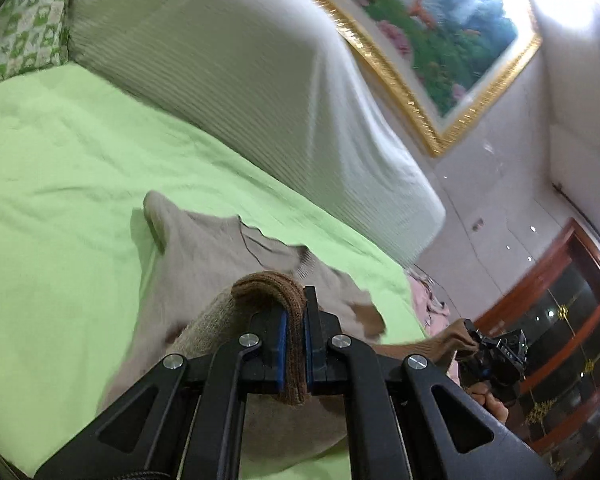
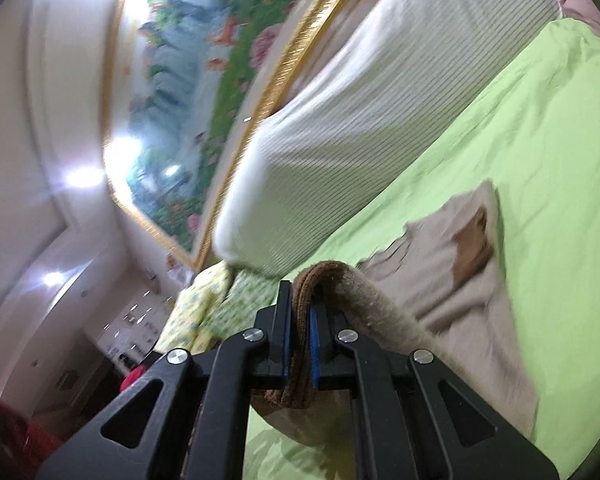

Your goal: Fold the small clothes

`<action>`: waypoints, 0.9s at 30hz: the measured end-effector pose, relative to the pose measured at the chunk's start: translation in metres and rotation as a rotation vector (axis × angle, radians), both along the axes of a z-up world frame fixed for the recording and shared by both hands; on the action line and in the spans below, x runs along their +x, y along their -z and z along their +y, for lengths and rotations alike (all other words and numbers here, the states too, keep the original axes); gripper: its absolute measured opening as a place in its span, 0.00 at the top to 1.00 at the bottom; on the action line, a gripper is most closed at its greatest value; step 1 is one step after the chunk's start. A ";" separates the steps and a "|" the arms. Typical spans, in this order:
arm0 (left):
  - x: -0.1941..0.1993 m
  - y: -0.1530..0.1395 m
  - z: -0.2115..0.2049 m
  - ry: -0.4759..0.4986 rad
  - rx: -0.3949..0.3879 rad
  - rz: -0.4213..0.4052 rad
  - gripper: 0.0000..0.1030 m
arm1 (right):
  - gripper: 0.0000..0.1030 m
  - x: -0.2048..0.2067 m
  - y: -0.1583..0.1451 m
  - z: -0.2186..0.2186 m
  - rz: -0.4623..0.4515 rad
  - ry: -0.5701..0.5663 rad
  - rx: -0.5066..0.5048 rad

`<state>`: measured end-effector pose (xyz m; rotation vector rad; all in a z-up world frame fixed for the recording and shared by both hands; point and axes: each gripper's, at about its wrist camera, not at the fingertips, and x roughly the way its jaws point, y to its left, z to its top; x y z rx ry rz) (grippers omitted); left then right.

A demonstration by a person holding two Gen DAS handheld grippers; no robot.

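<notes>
A small beige knit garment (image 1: 204,264) with brown ribbed trim lies partly on the green bed sheet (image 1: 60,152). My left gripper (image 1: 296,328) is shut on its brown ribbed edge (image 1: 276,284) and lifts that part. My right gripper (image 2: 300,332) is shut on another brown ribbed edge (image 2: 316,276) of the same garment (image 2: 452,280). The right gripper also shows in the left wrist view (image 1: 488,348) at the lower right, holding the stretched fabric. The far part of the garment rests flat on the sheet (image 2: 520,128).
A white ribbed cushion (image 1: 260,92) stands along the back of the bed. A green patterned pillow (image 1: 24,32) lies at one end. A gold-framed painting (image 1: 440,40) hangs on the wall. A dark wooden cabinet (image 1: 560,340) stands beyond the bed edge.
</notes>
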<state>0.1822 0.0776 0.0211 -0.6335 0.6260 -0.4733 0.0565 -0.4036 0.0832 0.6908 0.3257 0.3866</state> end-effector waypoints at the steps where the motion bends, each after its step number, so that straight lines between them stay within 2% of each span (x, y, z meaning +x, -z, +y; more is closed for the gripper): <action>1: 0.021 0.003 -0.001 -0.014 0.016 0.011 0.96 | 0.92 0.015 0.000 -0.004 0.015 0.017 -0.006; 6: 0.099 0.027 -0.006 -0.045 0.063 0.079 0.96 | 0.92 0.091 0.007 -0.023 0.115 0.082 -0.035; 9: 0.145 0.053 -0.006 -0.071 0.094 0.144 0.95 | 0.92 0.129 0.021 -0.037 0.216 0.157 -0.061; 12: 0.174 0.075 -0.003 -0.103 0.113 0.210 0.92 | 0.90 0.160 0.045 -0.054 0.359 0.244 -0.082; 14: 0.183 0.081 0.001 -0.115 0.100 0.216 0.87 | 0.88 0.169 0.055 -0.059 0.402 0.252 -0.087; 16: 0.188 0.082 0.002 -0.105 0.096 0.212 0.84 | 0.83 0.170 0.060 -0.063 0.412 0.258 -0.071; 17: 0.188 0.081 0.001 -0.105 0.104 0.206 0.79 | 0.75 0.169 0.060 -0.065 0.404 0.256 -0.047; 18: 0.183 0.076 0.003 -0.104 0.112 0.197 0.76 | 0.59 0.165 0.057 -0.067 0.380 0.258 -0.025; 20: 0.171 0.062 0.004 -0.131 0.143 0.151 0.48 | 0.38 0.156 0.045 -0.071 0.320 0.301 -0.016; 22: 0.161 0.045 0.013 -0.173 0.143 0.096 0.44 | 0.36 0.150 0.034 -0.073 0.287 0.328 -0.032; 25: 0.148 0.034 0.022 -0.198 0.144 0.100 0.29 | 0.36 0.143 0.021 -0.072 0.279 0.319 -0.053; 27: 0.141 0.032 0.020 -0.182 0.186 0.102 0.29 | 0.36 0.139 0.014 -0.065 0.269 0.306 -0.098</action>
